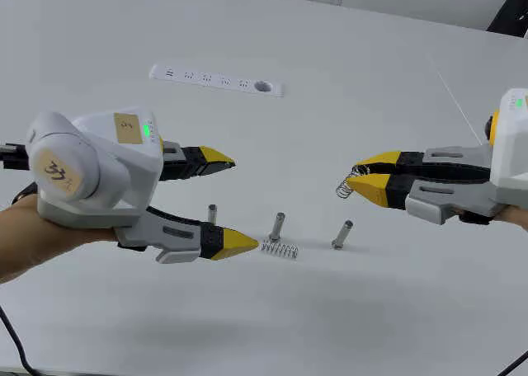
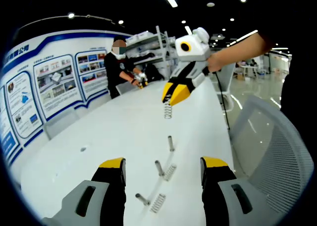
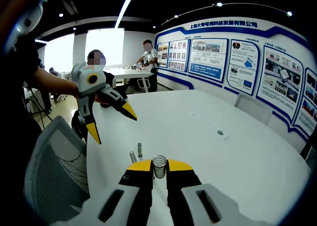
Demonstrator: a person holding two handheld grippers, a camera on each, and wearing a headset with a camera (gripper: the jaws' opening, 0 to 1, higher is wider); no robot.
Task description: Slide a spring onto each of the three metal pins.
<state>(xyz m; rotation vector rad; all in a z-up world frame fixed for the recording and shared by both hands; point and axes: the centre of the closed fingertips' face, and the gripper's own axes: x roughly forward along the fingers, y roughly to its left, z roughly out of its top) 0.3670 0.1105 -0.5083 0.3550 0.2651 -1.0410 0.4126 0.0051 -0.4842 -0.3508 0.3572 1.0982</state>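
White table [image 1: 346, 87]. Left gripper [image 1: 229, 199], left side: jaws spread wide, nothing between them. Right gripper [image 1: 356, 180], right side: jaws pressed on a spring [image 1: 344, 190], which hangs at the tips clear of the table. Power strip [image 1: 216, 80], upper left of centre. Three pins [image 1: 276, 225] stand in a row, lower centre, all bare. Loose spring [image 1: 279, 249] lies just beside the middle pin's foot. Step in hand, by my reading: first spring lifted, not yet on a pin. Next move calls for lining the coil's bore over a pin top, probably the right-hand one, then sliding it down.
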